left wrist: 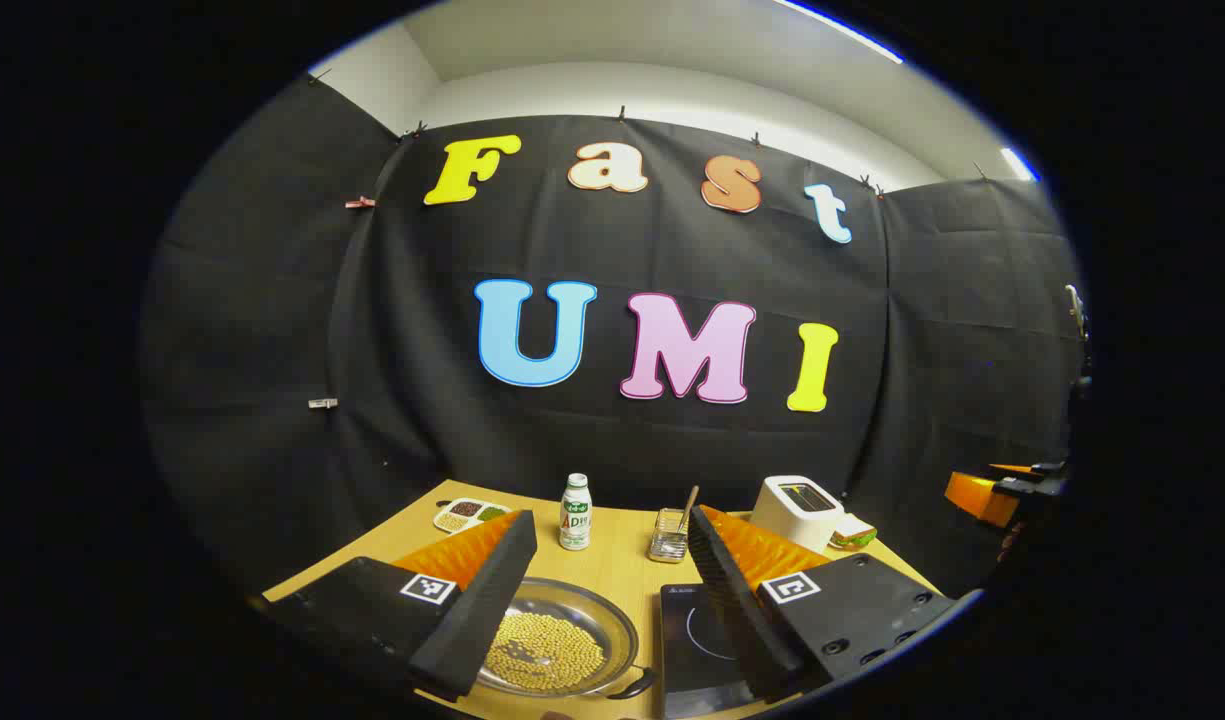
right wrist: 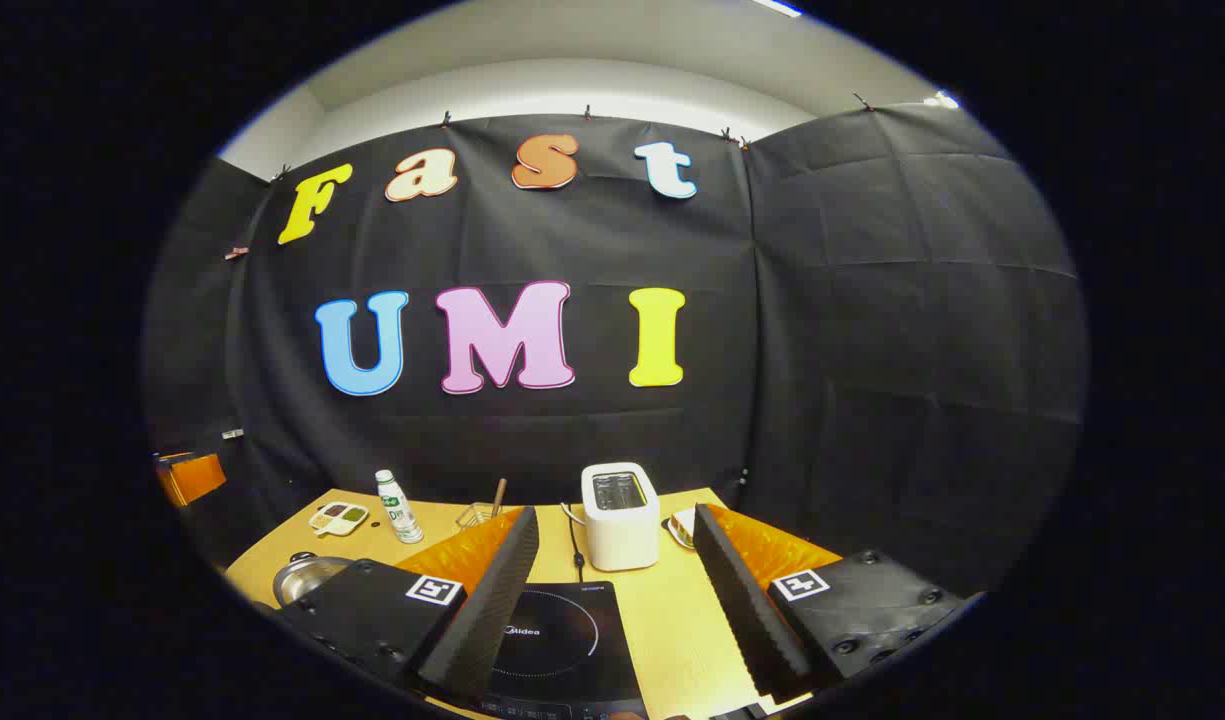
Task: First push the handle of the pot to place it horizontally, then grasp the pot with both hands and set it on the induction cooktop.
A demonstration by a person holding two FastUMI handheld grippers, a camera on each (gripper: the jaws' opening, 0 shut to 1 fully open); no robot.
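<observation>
Nothing is gripped yet: the left gripper (left wrist: 612,590) is held spread wide above the table (left wrist: 622,565), and the right gripper (right wrist: 612,590) is likewise released and empty. The first step, pushing the handle level, is judged to be in hand and not yet begun. The pot (left wrist: 557,640), filled with yellow beans, lies below and between the left fingers, just beside the induction cooktop (right wrist: 557,630). Next, a descent toward the pot's handle (left wrist: 634,685) is called for.

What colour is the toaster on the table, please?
The toaster is white, with a dark slot on top; the right gripper view shows it best.
</observation>
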